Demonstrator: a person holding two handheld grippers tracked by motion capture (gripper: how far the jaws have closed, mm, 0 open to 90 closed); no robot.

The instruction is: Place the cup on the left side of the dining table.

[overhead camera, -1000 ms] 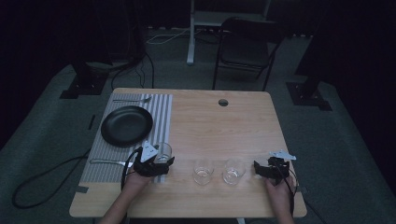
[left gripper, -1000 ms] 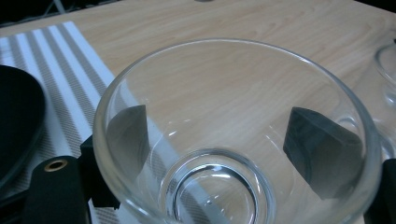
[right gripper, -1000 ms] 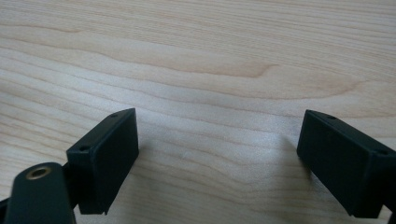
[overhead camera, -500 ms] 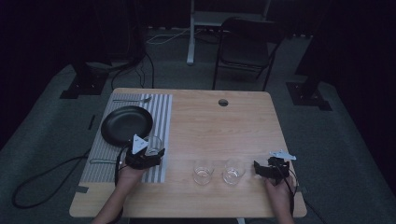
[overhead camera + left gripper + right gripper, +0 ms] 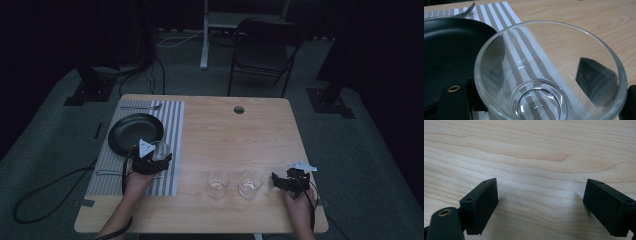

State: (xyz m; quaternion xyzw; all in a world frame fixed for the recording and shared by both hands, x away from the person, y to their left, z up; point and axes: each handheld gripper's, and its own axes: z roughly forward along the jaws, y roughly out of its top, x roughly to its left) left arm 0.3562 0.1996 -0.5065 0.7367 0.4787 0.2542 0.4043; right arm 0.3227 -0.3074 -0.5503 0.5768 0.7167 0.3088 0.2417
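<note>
Left gripper (image 5: 150, 159) clamped on a clear round drinking glass (image 5: 549, 75), held over the grey striped placemat (image 5: 172, 125) right beside the black round plate (image 5: 446, 50). Right gripper (image 5: 541, 205) wide open, empty, over bare wood. Could clip the plate rim if swung left.

table (image 5: 250, 130): light wood, round hole (image 5: 239, 109) near far edge | striped placemat (image 5: 172, 125): on table's left part | black plate (image 5: 131, 131): on placemat | fork (image 5: 140, 106): on placemat beyond plate | two glasses (image 5: 217, 184) (image 5: 250, 183): side by side near front edge | folding chair (image 5: 262, 50): beyond table
</note>
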